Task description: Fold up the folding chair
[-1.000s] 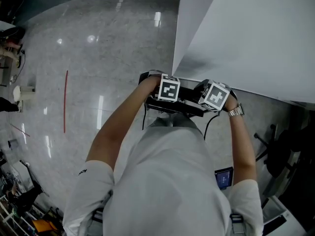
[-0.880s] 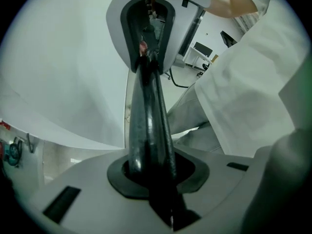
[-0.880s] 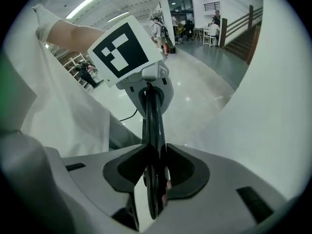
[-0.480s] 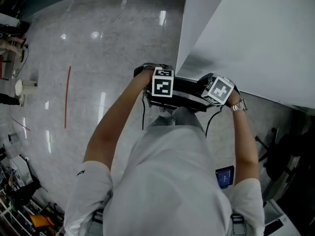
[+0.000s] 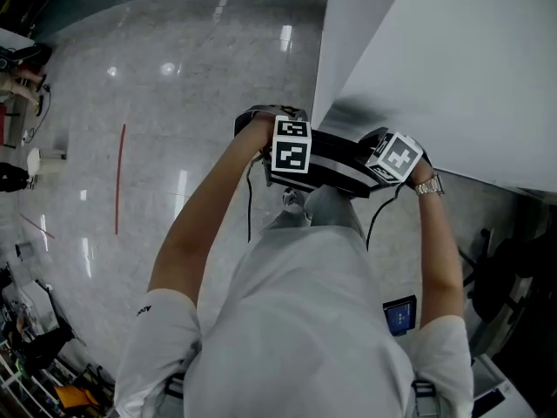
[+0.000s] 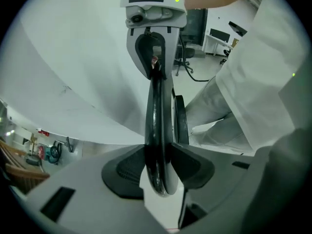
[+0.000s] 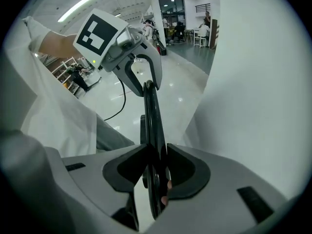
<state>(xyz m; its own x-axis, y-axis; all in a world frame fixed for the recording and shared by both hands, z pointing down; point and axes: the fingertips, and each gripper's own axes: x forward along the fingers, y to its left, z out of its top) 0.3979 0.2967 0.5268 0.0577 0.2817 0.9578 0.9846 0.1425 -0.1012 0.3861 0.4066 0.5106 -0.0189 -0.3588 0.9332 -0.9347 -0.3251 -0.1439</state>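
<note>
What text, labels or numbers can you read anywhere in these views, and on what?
No readable text in any view.
Left marker cube and right marker cube: black-and-white square patterns only, no letters.
Sleeve logo: too small to read.
Blue screen beside the person: too small to read.

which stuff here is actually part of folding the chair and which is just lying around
In the job: folding chair; left hand-held gripper, jaws just opened wider, the chair between them and against both pads; right hand-held gripper, shut on the chair.

Just lying about: tablet on the floor; red line on the floor; white panel.
</note>
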